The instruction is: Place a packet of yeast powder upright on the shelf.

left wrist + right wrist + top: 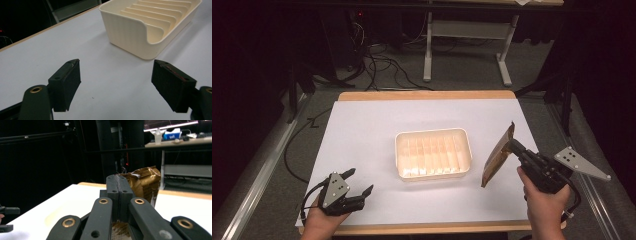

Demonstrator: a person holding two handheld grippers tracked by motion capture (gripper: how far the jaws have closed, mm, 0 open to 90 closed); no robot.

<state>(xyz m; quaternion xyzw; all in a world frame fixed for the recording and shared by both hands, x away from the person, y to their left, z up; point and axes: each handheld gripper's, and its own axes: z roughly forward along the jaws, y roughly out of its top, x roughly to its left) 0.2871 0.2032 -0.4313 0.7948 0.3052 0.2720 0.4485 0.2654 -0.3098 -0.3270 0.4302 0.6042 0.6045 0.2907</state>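
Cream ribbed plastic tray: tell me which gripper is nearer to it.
Left, narrowly. The left gripper rests open off the cream ribbed plastic tray's near-left corner; the right gripper stands to its right, clamping a gold foil packet.

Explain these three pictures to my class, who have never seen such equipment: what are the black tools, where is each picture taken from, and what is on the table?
A person sits at a white-covered table and holds a black two-jaw gripper in each hand. One picture looks down from a fixed camera above. The other two come from cameras riding on each gripper, looking along its jaws. In the middle lies a cream plastic tray with ribbed slots. The left gripper rests near the table's front edge, jaws wide apart, nothing between them. The right gripper is shut on a crinkled gold-brown foil packet, holding it beside the tray.
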